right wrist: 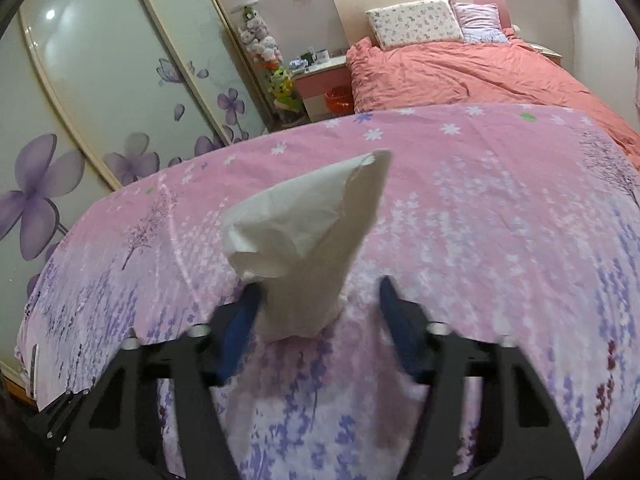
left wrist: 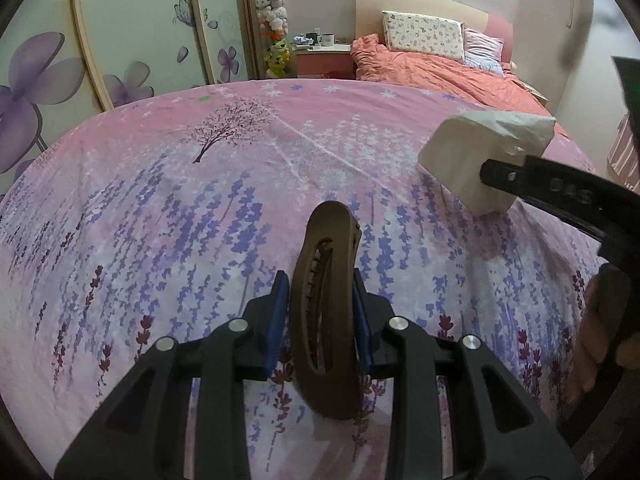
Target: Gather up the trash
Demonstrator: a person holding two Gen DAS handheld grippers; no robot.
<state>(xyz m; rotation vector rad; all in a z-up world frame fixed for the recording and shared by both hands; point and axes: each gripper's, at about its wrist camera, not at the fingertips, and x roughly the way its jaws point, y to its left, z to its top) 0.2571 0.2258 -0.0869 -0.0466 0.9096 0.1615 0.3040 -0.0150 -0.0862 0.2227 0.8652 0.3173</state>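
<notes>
My left gripper point(left wrist: 322, 292) is shut on a brown hair claw clip point(left wrist: 326, 312) and holds it upright above the pink floral bedsheet point(left wrist: 160, 208). A crumpled white tissue point(right wrist: 308, 248) stands between the fingers of my right gripper point(right wrist: 320, 300), whose jaws are spread wide and blurred; the tissue leans toward the left pad. In the left wrist view the same tissue point(left wrist: 480, 160) shows at the right with a black right gripper finger point(left wrist: 560, 188) in front of it.
The sheet covers a surface whose far edge meets a wardrobe with purple flower doors point(right wrist: 80, 120). Behind are a bed with an orange duvet point(right wrist: 460, 76), pillows point(right wrist: 416, 22), a nightstand point(right wrist: 324, 76) and an orange bin point(right wrist: 338, 100).
</notes>
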